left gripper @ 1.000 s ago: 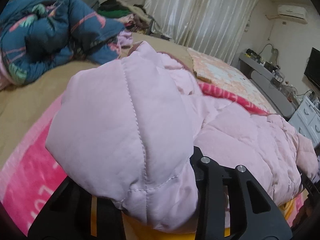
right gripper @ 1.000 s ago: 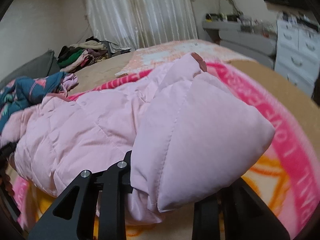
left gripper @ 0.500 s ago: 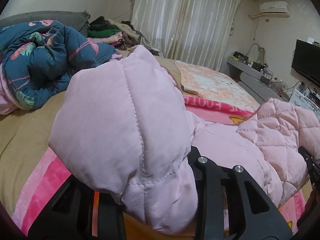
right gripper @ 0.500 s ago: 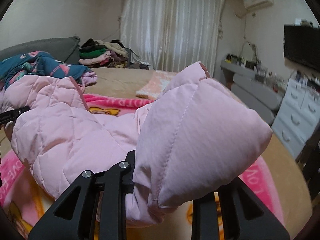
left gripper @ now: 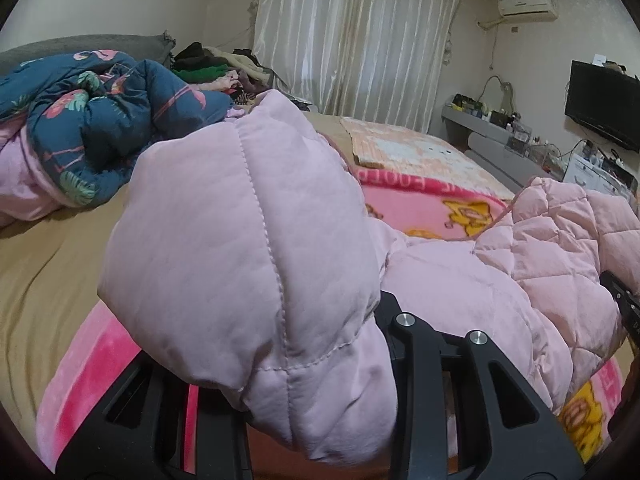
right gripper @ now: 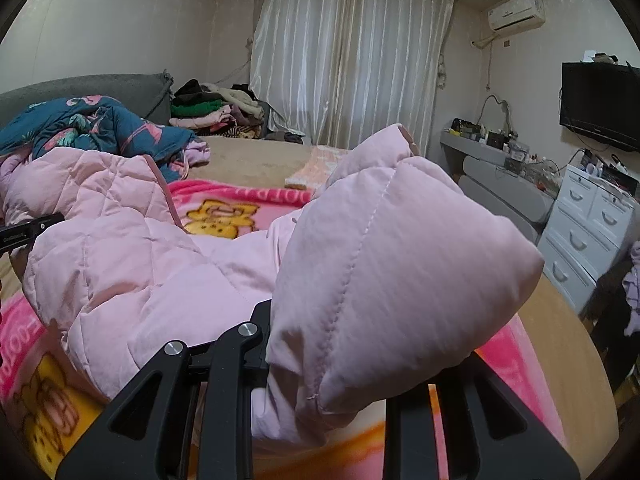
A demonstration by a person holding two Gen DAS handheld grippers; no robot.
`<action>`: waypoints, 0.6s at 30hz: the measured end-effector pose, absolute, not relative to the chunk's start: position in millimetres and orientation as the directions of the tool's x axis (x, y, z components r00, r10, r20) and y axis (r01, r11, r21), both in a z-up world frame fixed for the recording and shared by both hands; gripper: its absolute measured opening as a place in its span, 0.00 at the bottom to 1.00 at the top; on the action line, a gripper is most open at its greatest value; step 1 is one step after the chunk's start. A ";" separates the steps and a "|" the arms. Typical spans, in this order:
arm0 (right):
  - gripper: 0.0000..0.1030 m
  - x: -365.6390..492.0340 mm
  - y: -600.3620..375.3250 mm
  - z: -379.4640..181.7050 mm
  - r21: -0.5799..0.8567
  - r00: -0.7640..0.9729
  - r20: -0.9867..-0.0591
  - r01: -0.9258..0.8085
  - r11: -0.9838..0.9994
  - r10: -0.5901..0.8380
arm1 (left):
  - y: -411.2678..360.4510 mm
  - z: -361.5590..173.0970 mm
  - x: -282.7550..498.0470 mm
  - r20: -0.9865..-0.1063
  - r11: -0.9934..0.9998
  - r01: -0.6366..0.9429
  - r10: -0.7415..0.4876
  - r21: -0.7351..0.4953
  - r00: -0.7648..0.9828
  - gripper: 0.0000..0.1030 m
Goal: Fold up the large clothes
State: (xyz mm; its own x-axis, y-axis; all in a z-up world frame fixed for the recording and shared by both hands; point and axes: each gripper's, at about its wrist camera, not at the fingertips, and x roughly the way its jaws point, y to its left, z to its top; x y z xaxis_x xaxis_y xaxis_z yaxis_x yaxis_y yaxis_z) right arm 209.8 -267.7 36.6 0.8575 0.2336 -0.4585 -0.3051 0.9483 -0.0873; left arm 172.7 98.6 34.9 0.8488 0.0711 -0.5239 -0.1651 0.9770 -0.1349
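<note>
A pale pink quilted puffer jacket (left gripper: 248, 240) fills both views. My left gripper (left gripper: 320, 384) is shut on one puffy end of it, which bulges over the jaws and hides the fingertips. My right gripper (right gripper: 324, 384) is shut on the other end of the jacket (right gripper: 384, 264) the same way. The jacket's middle hangs between the two grippers, lifted above the bed, with its quilted lining (left gripper: 560, 248) showing. The right gripper's edge shows in the left wrist view (left gripper: 620, 300).
Below is a bed with a pink cartoon blanket (right gripper: 216, 208) over a tan sheet (left gripper: 44, 272). A blue floral duvet (left gripper: 100, 120) lies at the left. A clothes pile (right gripper: 212, 112), curtains, a TV (right gripper: 600, 100) and white drawers (right gripper: 588, 220) are further off.
Both grippers have risen with the jacket, lifting it off the bed. The views now look level across the room, and the blanket under the jacket shows.
</note>
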 end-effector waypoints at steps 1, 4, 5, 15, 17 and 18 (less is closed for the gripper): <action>0.22 205.7 -269.3 33.5 -0.086 0.857 -0.461 -0.302 0.949 0.231 | 96.8 33.4 168.2 -0.525 0.978 -0.165 0.074 -0.128 0.848 0.24; 0.22 191.3 -273.6 24.1 -0.071 0.850 -0.478 -0.289 0.955 0.222 | 95.8 26.7 156.2 -0.533 0.979 -0.168 0.081 -0.117 0.842 0.25; 0.22 185.9 -273.1 22.3 -0.068 0.847 -0.485 -0.285 0.956 0.218 | 95.3 22.9 153.0 -0.541 0.979 -0.170 0.086 -0.108 0.836 0.25; 0.27 185.8 -288.3 -20.7 0.059 0.768 -0.616 -0.176 0.983 0.174 | 103.9 -11.5 139.7 -0.606 0.969 -0.216 0.099 -0.123 0.789 0.32; 0.30 191.1 -299.5 -35.5 0.142 0.733 -0.654 -0.123 0.982 0.186 | 106.9 -18.6 138.3 -0.619 0.964 -0.226 0.095 -0.138 0.780 0.34; 0.31 192.5 -300.8 -39.6 0.170 0.723 -0.662 -0.108 0.979 0.195 | 109.1 -22.8 137.0 -0.621 0.962 -0.231 0.091 -0.148 0.778 0.36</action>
State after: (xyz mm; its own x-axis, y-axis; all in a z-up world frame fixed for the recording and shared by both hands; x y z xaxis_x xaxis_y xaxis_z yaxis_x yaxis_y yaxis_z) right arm 192.5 -300.8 -39.6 0.7233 0.1949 -0.6624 -0.1081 0.9795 0.1702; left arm 137.0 109.1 -22.8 0.7781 0.0913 -0.6215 -0.2309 0.9617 -0.1478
